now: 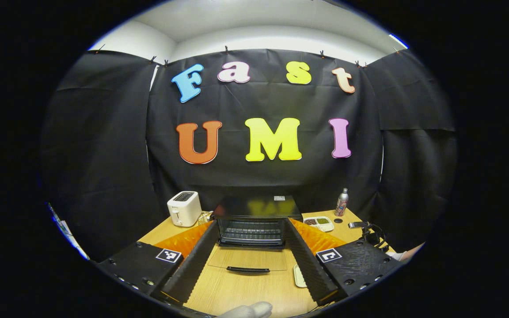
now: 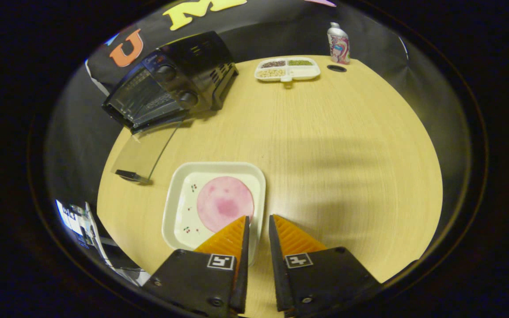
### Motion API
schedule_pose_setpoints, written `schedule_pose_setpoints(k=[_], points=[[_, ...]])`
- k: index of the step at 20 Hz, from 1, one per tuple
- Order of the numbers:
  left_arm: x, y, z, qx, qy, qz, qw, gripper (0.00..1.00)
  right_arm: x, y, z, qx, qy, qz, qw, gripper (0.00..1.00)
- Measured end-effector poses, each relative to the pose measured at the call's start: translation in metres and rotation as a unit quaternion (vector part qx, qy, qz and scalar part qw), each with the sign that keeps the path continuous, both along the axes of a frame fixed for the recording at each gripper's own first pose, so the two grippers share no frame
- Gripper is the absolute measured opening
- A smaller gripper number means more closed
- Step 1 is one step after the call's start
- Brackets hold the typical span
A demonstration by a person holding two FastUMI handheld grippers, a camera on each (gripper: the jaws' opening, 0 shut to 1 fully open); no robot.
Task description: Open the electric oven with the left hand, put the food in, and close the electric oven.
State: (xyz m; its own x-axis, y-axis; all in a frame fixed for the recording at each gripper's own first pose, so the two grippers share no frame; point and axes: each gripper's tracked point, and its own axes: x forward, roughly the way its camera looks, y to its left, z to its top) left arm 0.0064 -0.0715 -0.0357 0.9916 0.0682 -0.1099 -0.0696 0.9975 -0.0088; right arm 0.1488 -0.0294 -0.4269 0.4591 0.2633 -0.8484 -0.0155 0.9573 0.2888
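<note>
The black electric oven (image 1: 254,211) stands open at the back of the table, its glass door (image 1: 248,260) lying flat toward me with the handle (image 1: 248,269) at its front edge. My left gripper (image 1: 252,224) is open wide, well back from the oven, its fingers framing the cavity with nothing between them. In the right gripper view the oven (image 2: 170,84) sits far left with its door (image 2: 148,150) down. A white square plate (image 2: 184,207) carries a round pink slice of food (image 2: 225,203). My right gripper (image 2: 258,218) straddles the plate's right rim, fingers pressed close on it.
A white toaster (image 1: 184,208) stands left of the oven. A divided snack tray (image 2: 286,68) and a bottle (image 2: 338,43) sit at the table's far side, near a cable hole (image 2: 336,68). The wooden table (image 2: 334,154) spreads wide to the right of the plate.
</note>
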Motion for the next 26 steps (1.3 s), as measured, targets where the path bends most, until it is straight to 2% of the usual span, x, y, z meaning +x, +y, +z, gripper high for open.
schedule_pose_setpoints(k=[1,3,4,5,6,7,8,10,11,13,18,23,26], points=[[0.001,0.000,0.000,0.000,0.002,0.005,1.000,0.95,0.001,-0.003,0.002,-0.002,0.008,0.000,1.000,0.12],[0.004,-0.002,-0.001,0.002,0.006,0.014,1.000,0.95,0.002,-0.001,0.000,-0.003,0.023,0.007,1.000,0.09],[0.006,-0.005,-0.003,0.003,0.008,0.016,1.000,0.85,0.003,-0.002,-0.002,0.000,0.033,0.011,0.999,0.08],[0.007,-0.006,-0.004,0.005,0.009,0.019,1.000,0.85,0.004,-0.002,-0.001,0.005,0.044,0.007,0.999,0.08],[0.009,-0.009,-0.004,0.004,0.010,0.020,1.000,0.95,0.004,-0.002,-0.002,0.007,0.049,0.009,0.999,0.10],[0.010,-0.012,-0.003,0.000,0.009,0.021,1.000,0.95,0.003,-0.004,-0.002,0.006,0.049,0.018,0.999,0.08],[0.011,-0.014,-0.004,-0.004,0.009,0.023,1.000,0.85,0.003,-0.004,-0.002,0.005,0.052,0.023,0.998,0.06],[0.010,-0.014,-0.004,-0.011,0.005,0.034,0.999,0.85,0.003,-0.005,-0.002,0.005,0.062,0.036,0.997,0.03],[0.010,-0.012,-0.004,-0.013,0.003,0.042,0.999,0.95,0.004,-0.004,-0.002,0.010,0.068,0.039,0.997,0.03],[0.008,-0.007,-0.004,-0.017,0.000,0.060,0.998,0.95,0.004,-0.005,-0.001,0.038,0.081,0.047,0.995,0.03],[-0.001,0.007,-0.010,-0.012,0.013,0.087,0.996,0.95,-0.004,-0.003,0.000,0.166,0.098,0.004,0.981,0.02],[-0.006,0.013,-0.003,-0.008,0.012,0.082,0.997,0.95,-0.009,-0.010,0.015,0.197,0.061,-0.026,0.978,0.01],[-0.005,0.017,-0.001,-0.003,0.007,0.063,0.998,0.95,-0.008,-0.011,0.039,0.208,0.032,-0.067,0.975,0.01]])
